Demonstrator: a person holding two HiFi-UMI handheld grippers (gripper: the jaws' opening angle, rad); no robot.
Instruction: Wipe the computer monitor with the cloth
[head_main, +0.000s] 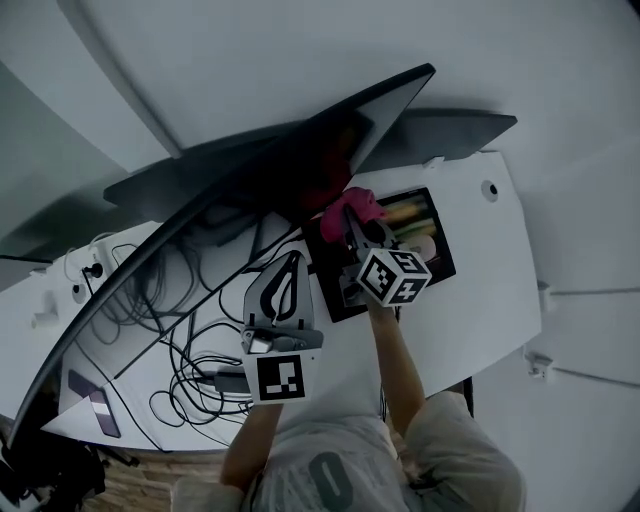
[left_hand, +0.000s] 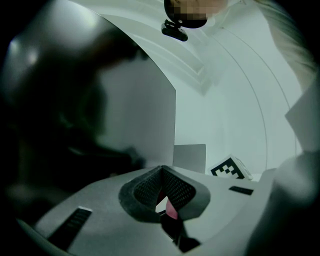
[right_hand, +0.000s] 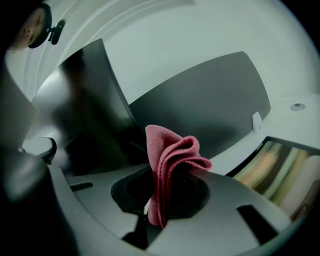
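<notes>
L gripper (head_main: 292, 265) sits closest, over the mid table (head_main: 480, 270) toward the near edge. Its jaws are closed tip to tip w/ nothing gripped. A sliver of pink shows through the gap below the tips; can't tell what it is.

R gripper (head_main: 360, 228) is further in, toward the table's far right, jaws clamped on the pink cloth (right_hand: 167, 160). The cloth stands up bunched out of the jaws, right at the lower edge of the monitor (head_main: 230, 200), near its right end. Contact w/ the glass isn't clear; looks touching or just short.

Step, as I read it: cloth is brought to the screen, wiping at or about to start at the right end. Next move prob. needs the cloth pressed flat to the glass, then long passes toward the table's left side, following the curve.

Room: the screen runs long from the far right toward the near left corner, so there's plenty of travel that way. Tangled cables (head_main: 185, 345) lie under it on the left half, a snag risk for a low pass. A flat tablet-like screen (head_main: 420, 225) lies just beside the R gripper, and a dark panel (head_main: 455, 128) stands behind the monitor's right end, so it's tight there. Table's right edge is bare.
</notes>
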